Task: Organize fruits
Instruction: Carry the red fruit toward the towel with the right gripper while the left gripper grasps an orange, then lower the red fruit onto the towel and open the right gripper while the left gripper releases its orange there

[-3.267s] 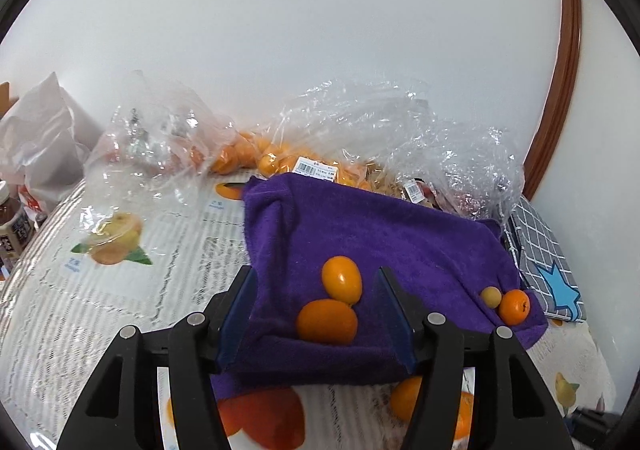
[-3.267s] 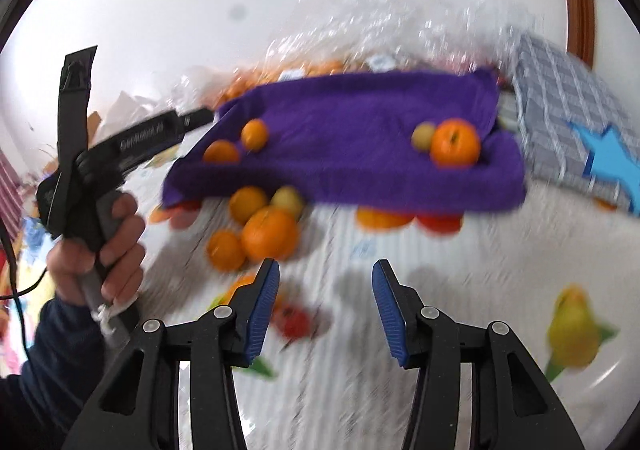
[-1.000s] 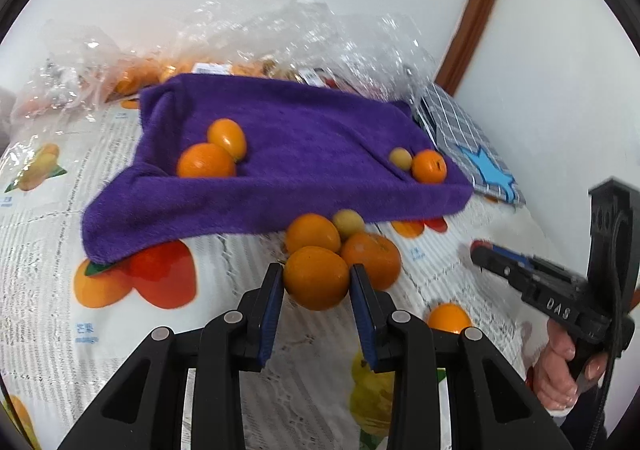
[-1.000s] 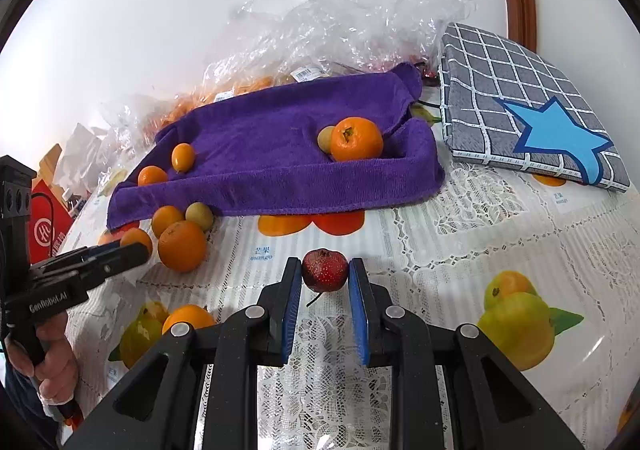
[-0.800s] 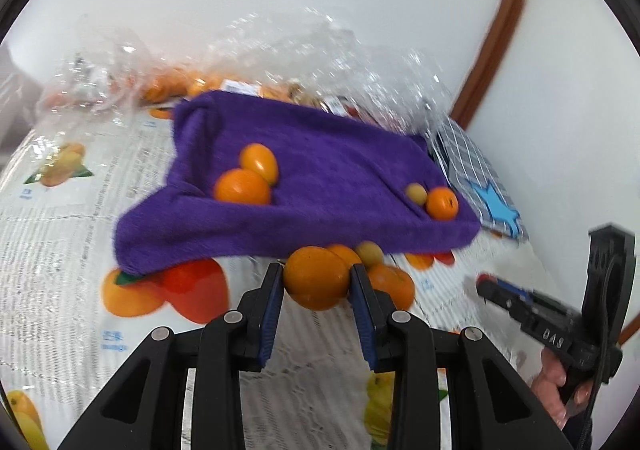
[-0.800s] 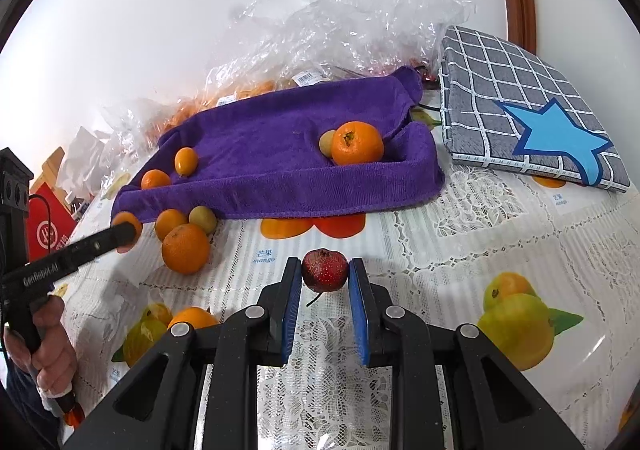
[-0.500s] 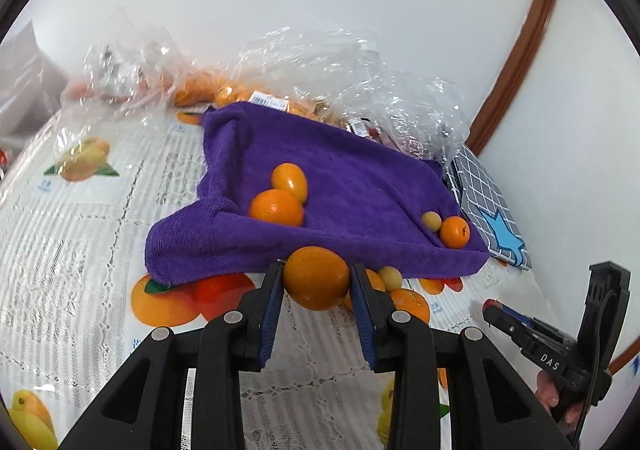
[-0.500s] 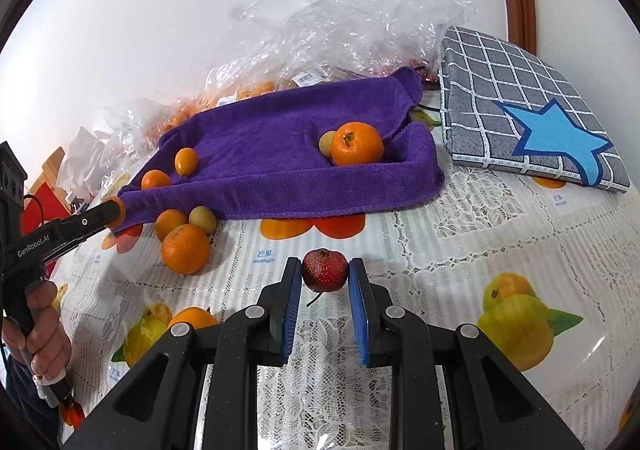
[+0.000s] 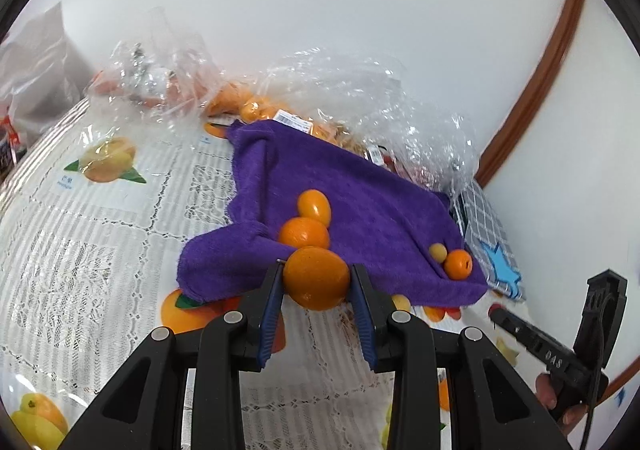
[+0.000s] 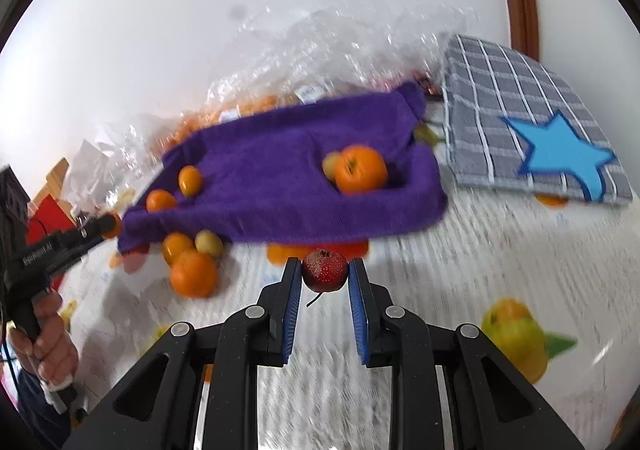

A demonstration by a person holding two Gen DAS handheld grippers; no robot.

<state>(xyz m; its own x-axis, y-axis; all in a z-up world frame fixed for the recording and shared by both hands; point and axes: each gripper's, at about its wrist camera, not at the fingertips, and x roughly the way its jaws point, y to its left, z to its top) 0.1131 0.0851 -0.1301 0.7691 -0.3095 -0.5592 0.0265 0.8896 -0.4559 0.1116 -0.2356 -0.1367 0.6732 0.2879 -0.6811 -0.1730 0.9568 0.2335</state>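
My left gripper [image 9: 317, 282] is shut on an orange [image 9: 317, 277], held above the near edge of the purple towel [image 9: 372, 210]. Two oranges [image 9: 304, 232] lie on the towel just beyond it; a small yellow fruit [image 9: 437, 251] and an orange [image 9: 458, 264] lie at its right end. My right gripper [image 10: 324, 270] is shut on a small red fruit [image 10: 324, 269] above the tablecloth, in front of the towel [image 10: 272, 178]. Loose oranges [image 10: 194, 274] and a yellow fruit [image 10: 209, 243] lie on the cloth at the left.
Clear plastic bags [image 9: 352, 98] with more oranges sit behind the towel against the wall. A grey checked cloth with a blue star [image 10: 532, 130] lies at the right. The lace tablecloth [image 9: 92, 250] has printed fruit pictures.
My left gripper has carried the orange left and closer to the towel's near edge. My right gripper has lifted and moved forward with the red fruit; its view is blurred.
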